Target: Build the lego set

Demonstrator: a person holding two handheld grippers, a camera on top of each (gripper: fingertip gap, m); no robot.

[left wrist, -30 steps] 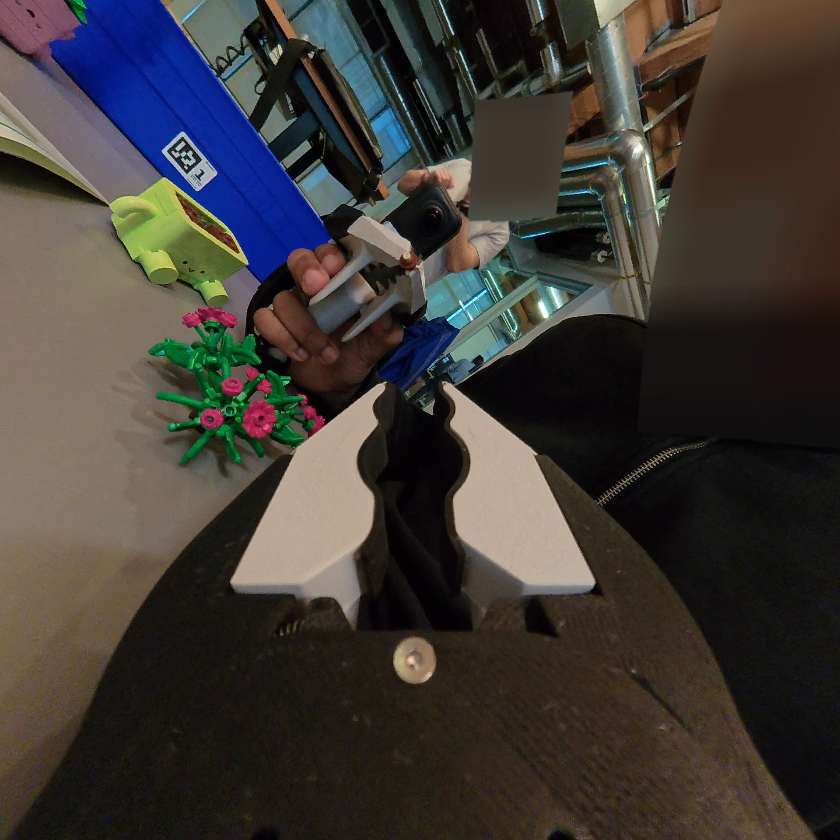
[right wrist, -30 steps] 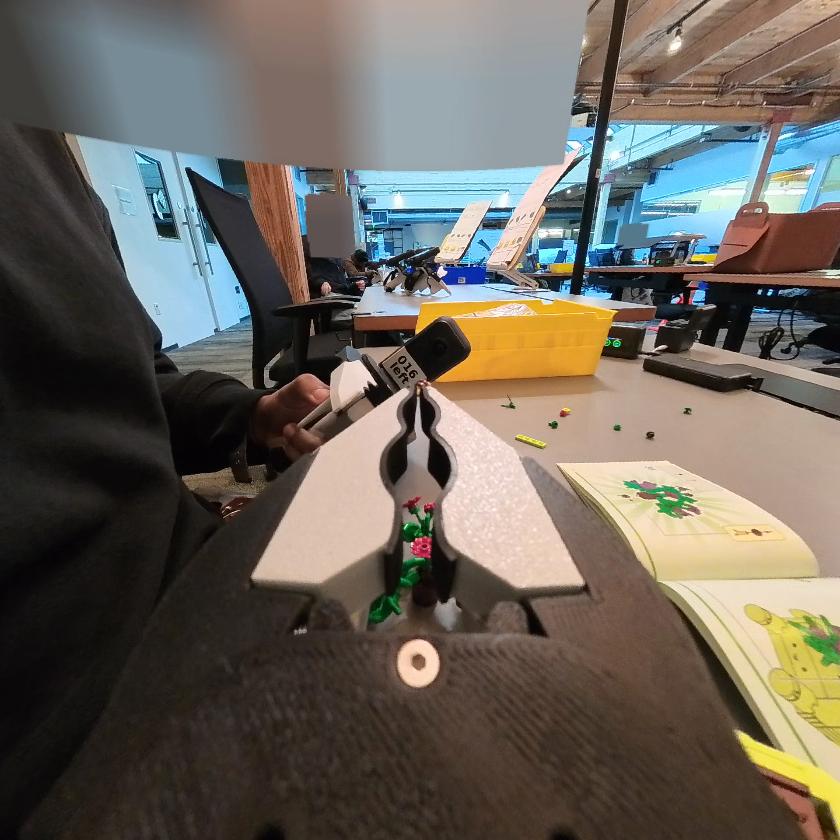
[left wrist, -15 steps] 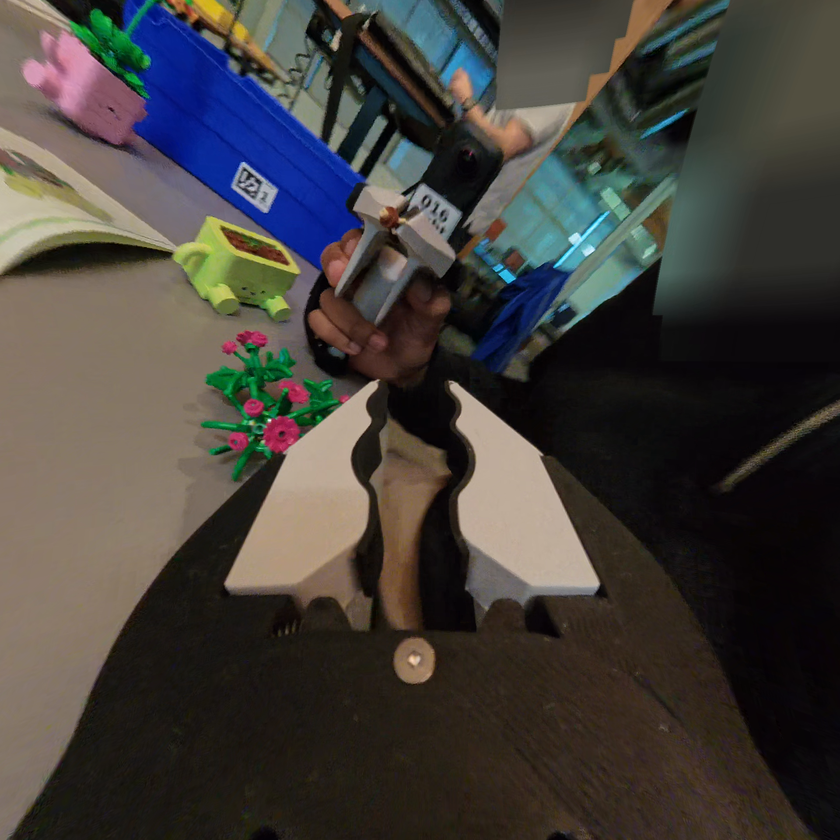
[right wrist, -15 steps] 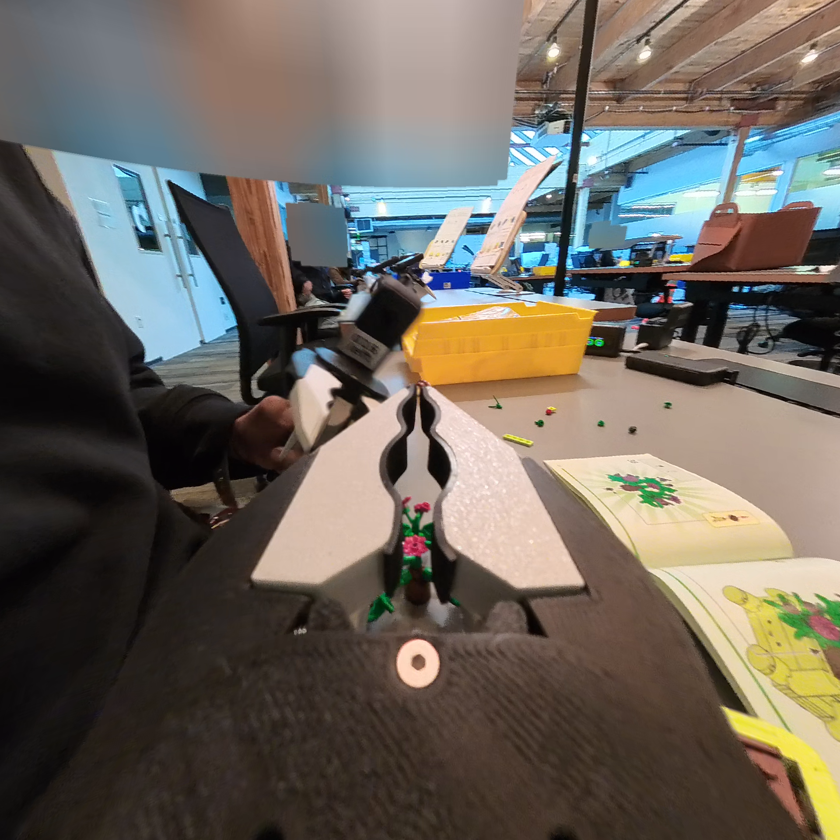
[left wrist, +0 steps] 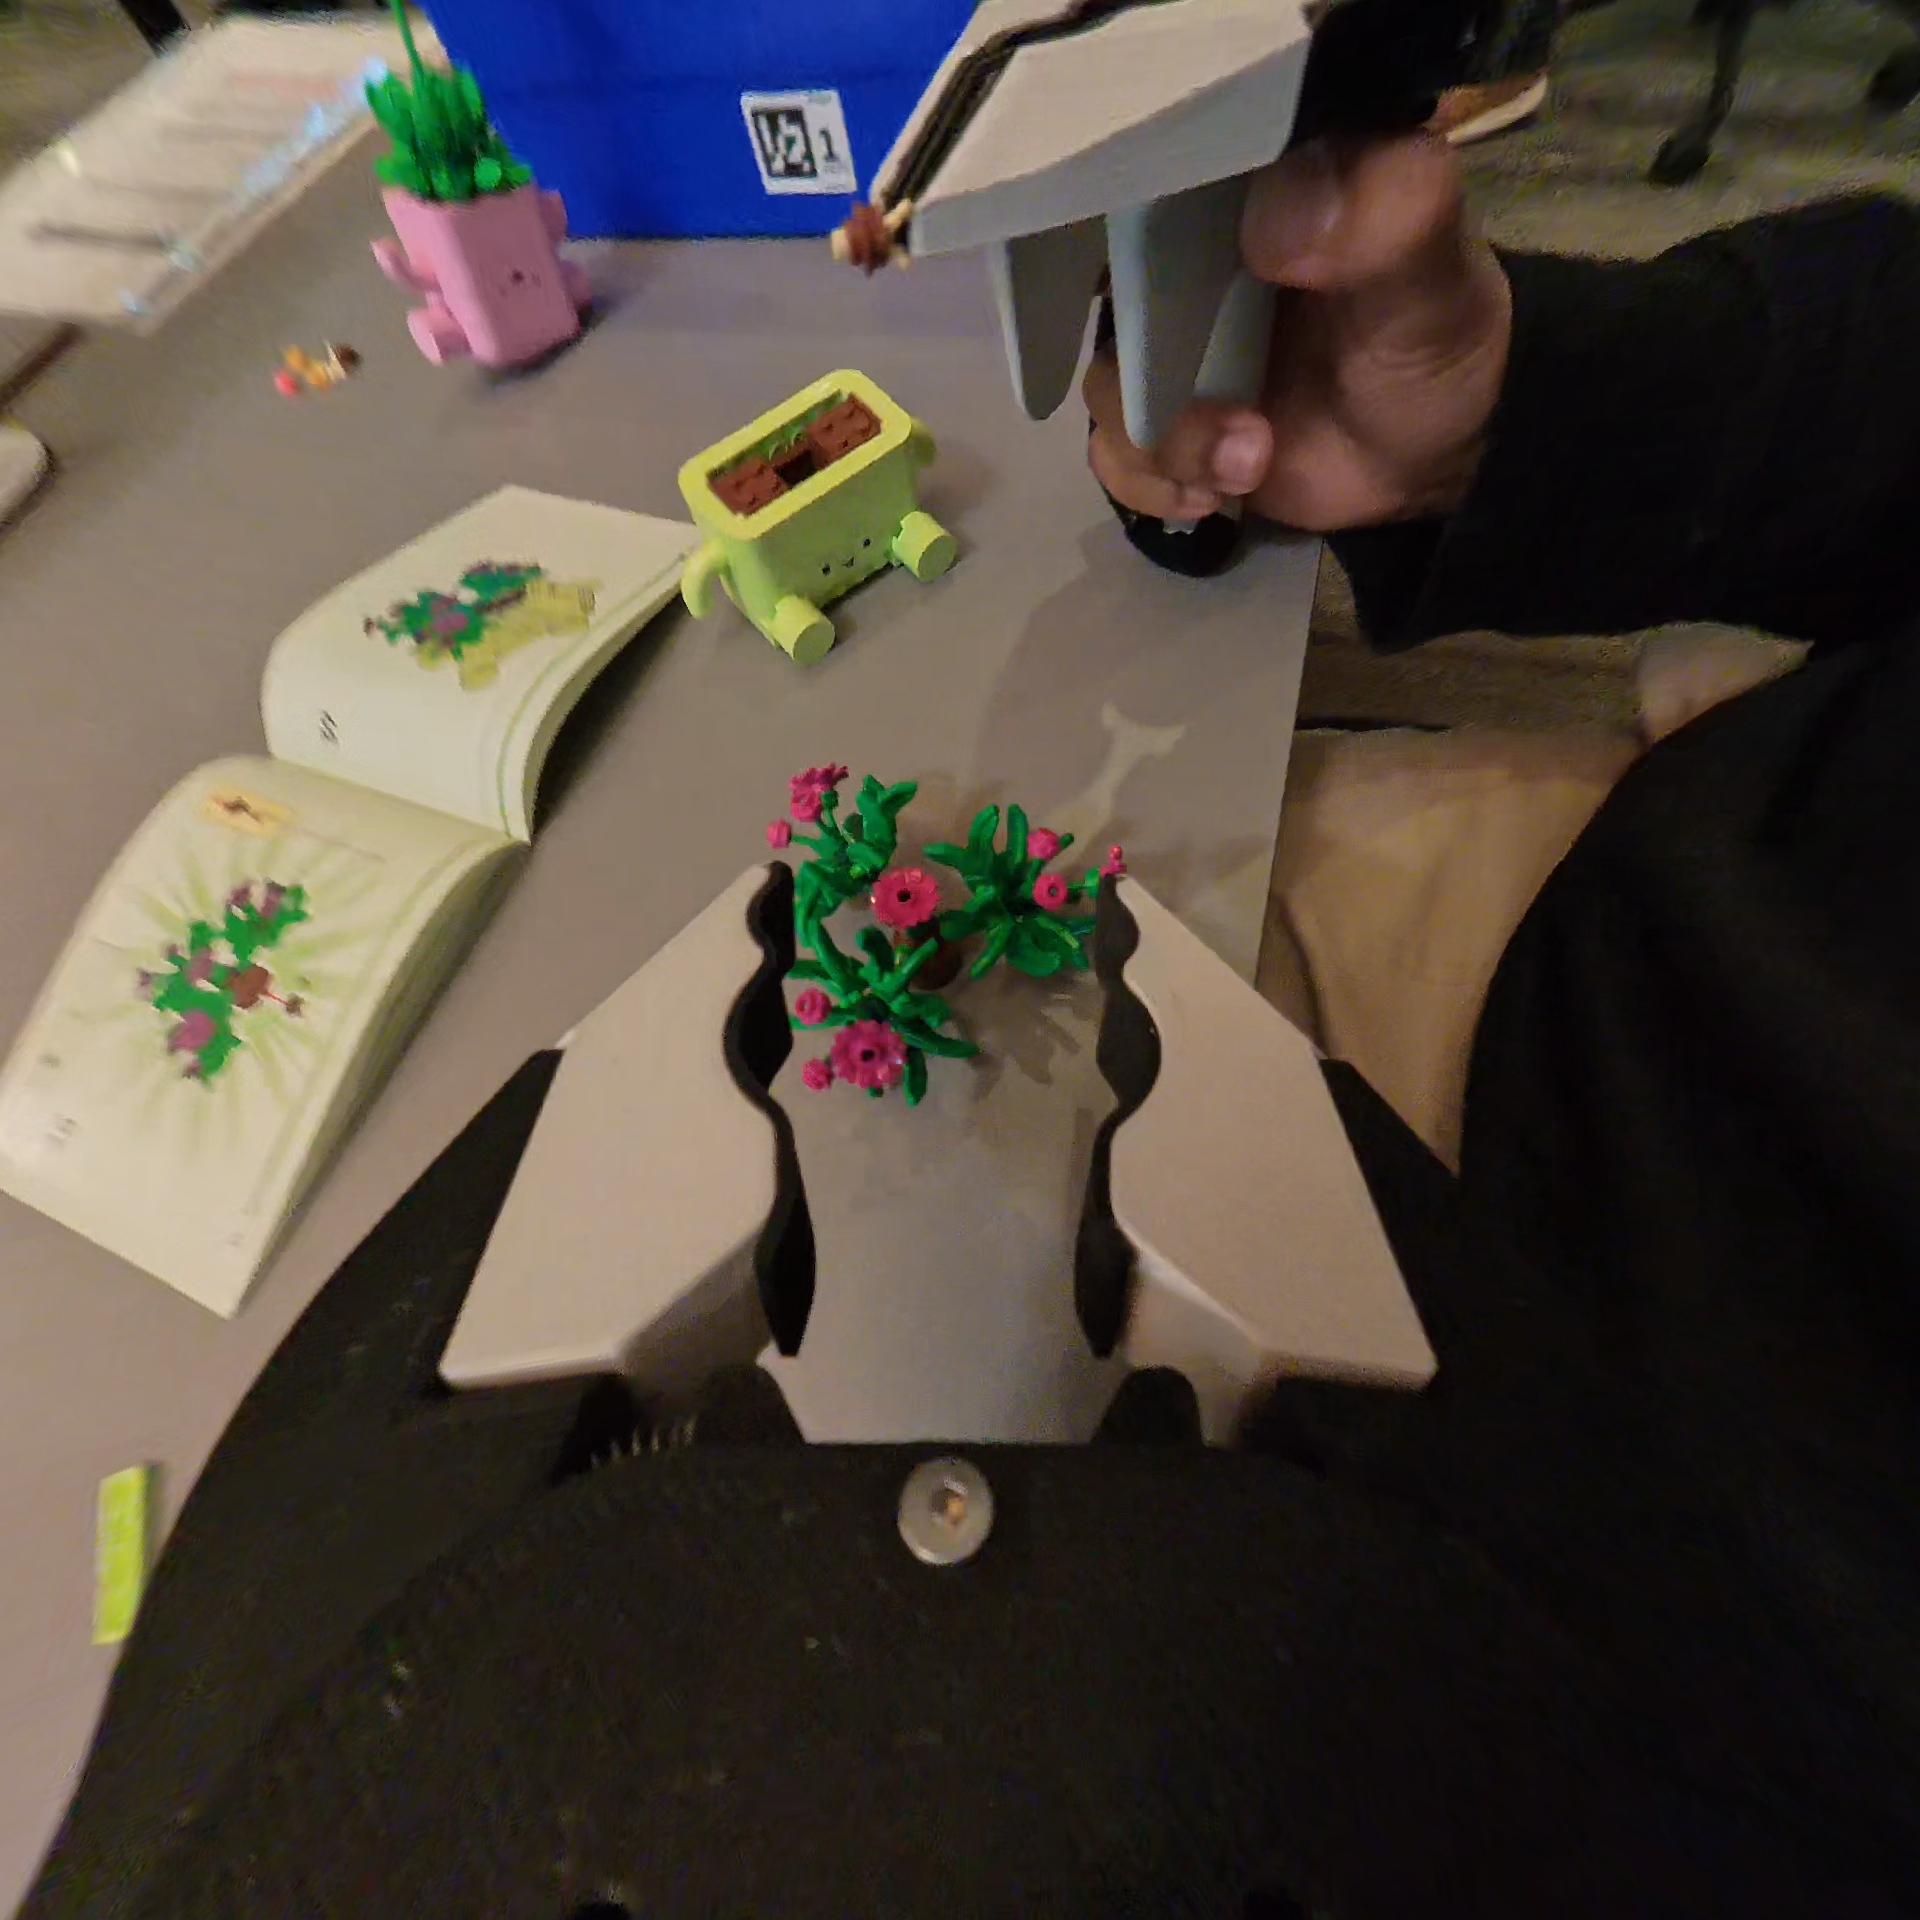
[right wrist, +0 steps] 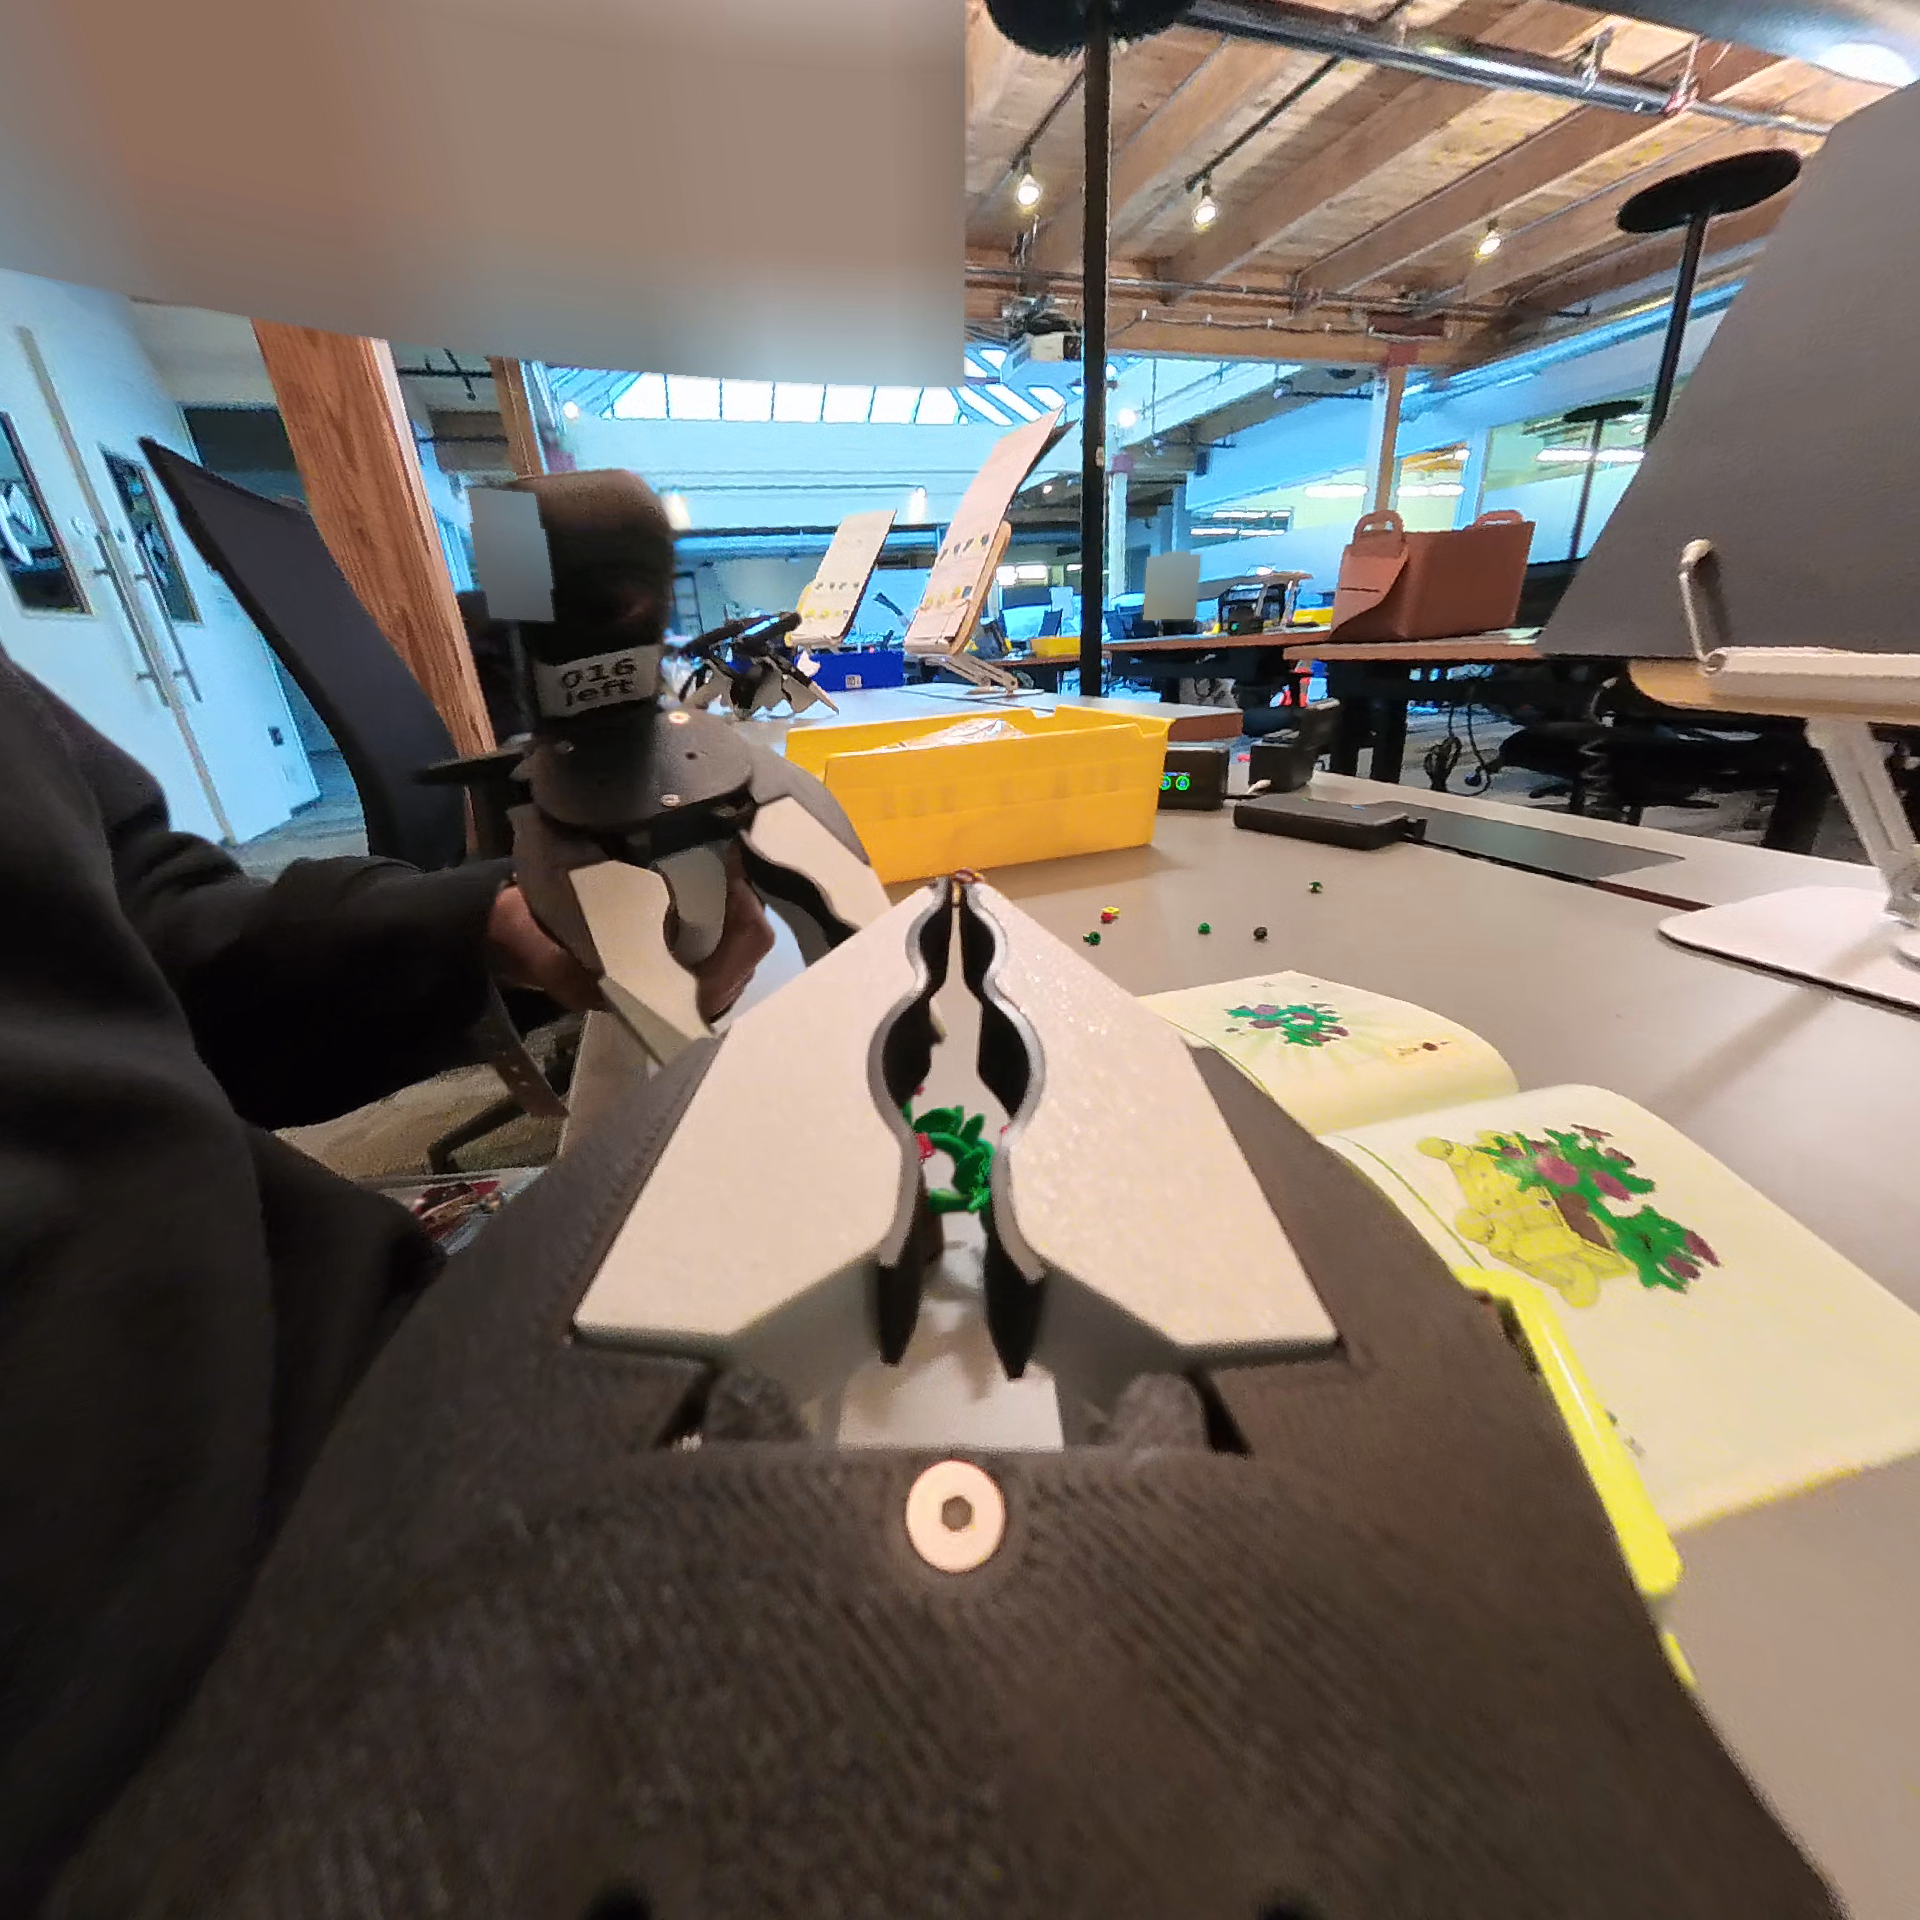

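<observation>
A green lego plant with pink flowers [left wrist: 914,935] lies on the grey table near its front edge. My left gripper [left wrist: 940,883] is open wide, pointing down, with its fingertips on either side of the plant and not touching it. My right gripper [right wrist: 958,894] is shut on a tiny brown piece [left wrist: 868,234] at its tips, held in the air above the table. The left gripper also shows in the right wrist view [right wrist: 717,904]. The plant [right wrist: 951,1153] shows through the gap between the right fingers. A lime green lego pot [left wrist: 821,509] stands behind the plant.
An open instruction book [left wrist: 312,831] lies left of the plant. A pink lego pot [left wrist: 478,270] and a blue bin [left wrist: 665,94] stand at the back. Loose small pieces [right wrist: 1205,925], a yellow bin [right wrist: 977,790] and a stand [right wrist: 1818,727] are farther along the table. One gripper's finger ends stand about 10 centimetres off the other's. Both grippers' tips are roughly 12 centimetres from the lime green lego pot [left wrist: 821,509].
My left gripper has swung down from facing the right gripper to pointing at the table, and has opened wide over the plant. The right gripper still holds the brown piece.
</observation>
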